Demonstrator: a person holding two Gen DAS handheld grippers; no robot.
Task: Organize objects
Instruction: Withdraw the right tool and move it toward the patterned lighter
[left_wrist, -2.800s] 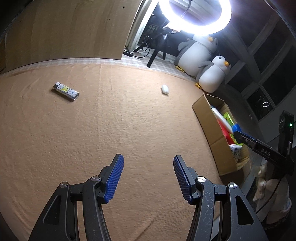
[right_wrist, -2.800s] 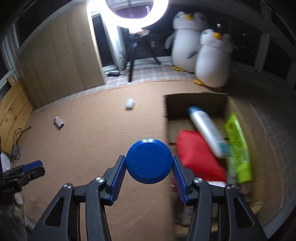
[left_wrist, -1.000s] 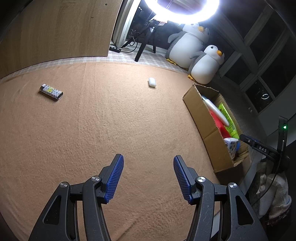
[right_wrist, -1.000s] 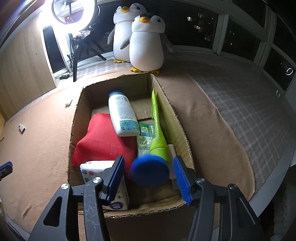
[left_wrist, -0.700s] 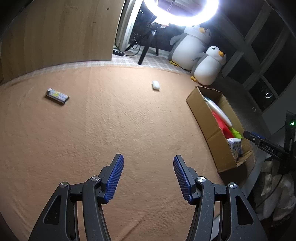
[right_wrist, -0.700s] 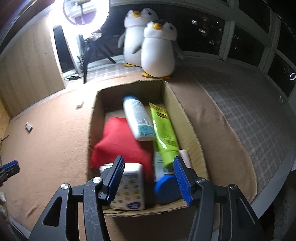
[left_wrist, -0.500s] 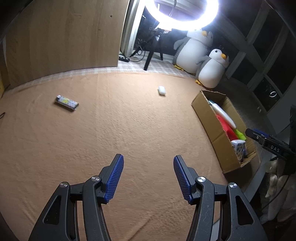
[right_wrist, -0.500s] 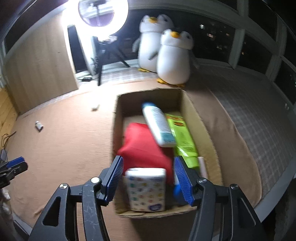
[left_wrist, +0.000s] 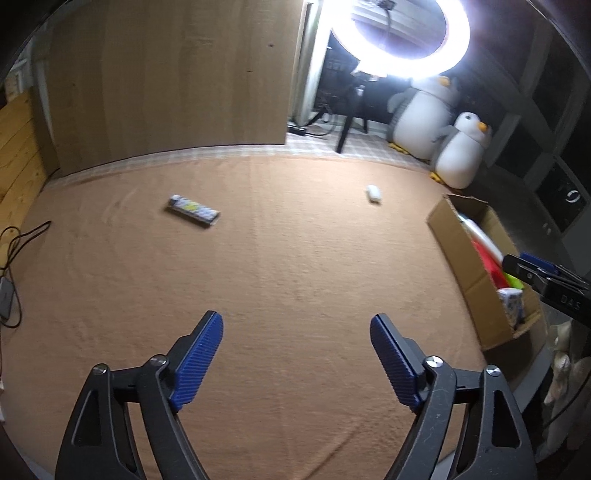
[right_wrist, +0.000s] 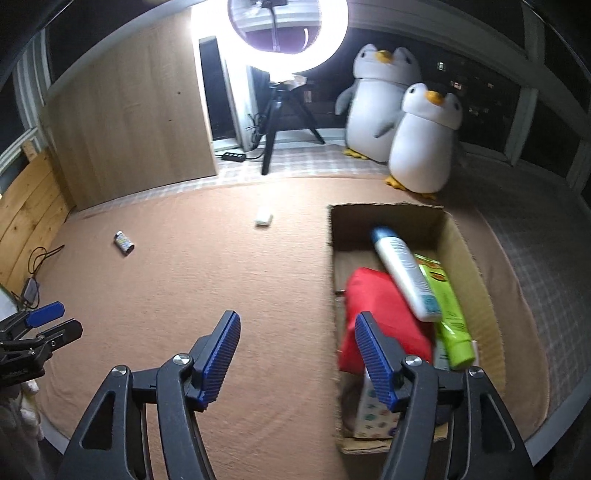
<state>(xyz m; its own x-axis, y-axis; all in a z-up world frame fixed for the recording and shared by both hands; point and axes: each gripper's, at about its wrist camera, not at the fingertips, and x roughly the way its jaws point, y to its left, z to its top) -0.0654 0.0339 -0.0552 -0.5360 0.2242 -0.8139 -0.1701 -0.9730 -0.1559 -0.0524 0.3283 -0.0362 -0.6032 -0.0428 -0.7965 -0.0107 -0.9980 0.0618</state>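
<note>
Covering the floor, tan carpet (left_wrist: 295, 277) meets wood panelling (left_wrist: 166, 81).

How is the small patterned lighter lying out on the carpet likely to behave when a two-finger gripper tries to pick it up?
The lighter looks stiff and small, so probably light. It lies flat on the soft carpet, so it seems unlikely to roll. Its glossy casing may slip between ribbed pads; gripping across its narrow width looks safest.
</note>
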